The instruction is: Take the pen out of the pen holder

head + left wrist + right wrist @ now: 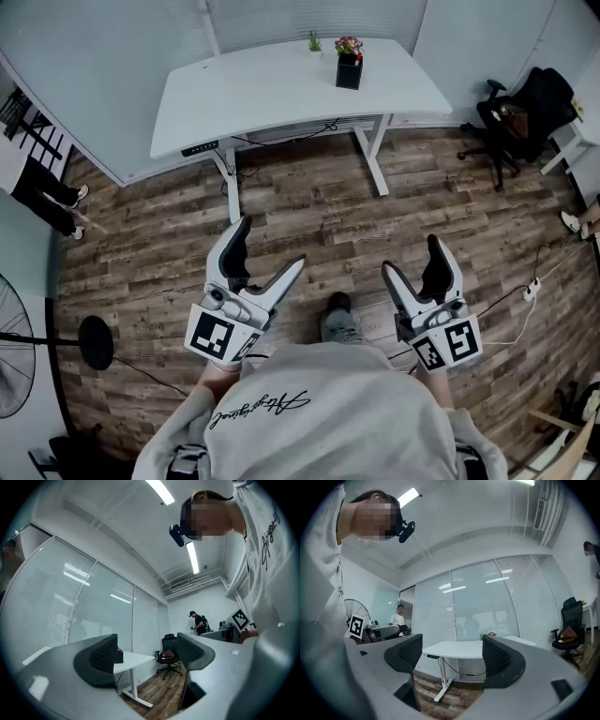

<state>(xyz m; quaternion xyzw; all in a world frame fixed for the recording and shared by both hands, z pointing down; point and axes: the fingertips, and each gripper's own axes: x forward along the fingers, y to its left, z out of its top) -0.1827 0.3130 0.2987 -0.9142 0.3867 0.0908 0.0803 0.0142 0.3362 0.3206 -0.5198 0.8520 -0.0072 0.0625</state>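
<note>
A: From where does the head view look?
B: From high above, steeply down; the white desk (281, 94) lies far off, at the top.
A: And the other two?
B: Each rides low on the left gripper (273, 242) or the right gripper (410, 253), looking out between its jaws. All three views share that desk.

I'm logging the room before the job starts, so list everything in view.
desk: one, white, far side of the room
pen holder: one, black, colourful tops showing, back right of the desk
plant: one, small, green, left of the pen holder
office chair: one, black, right of the desk
fan: one, black, far left
bystander: one, dark trousers, left edge
floor: wood planks
left gripper: grey, jaws apart, empty
right gripper: grey, jaws apart, empty
</note>
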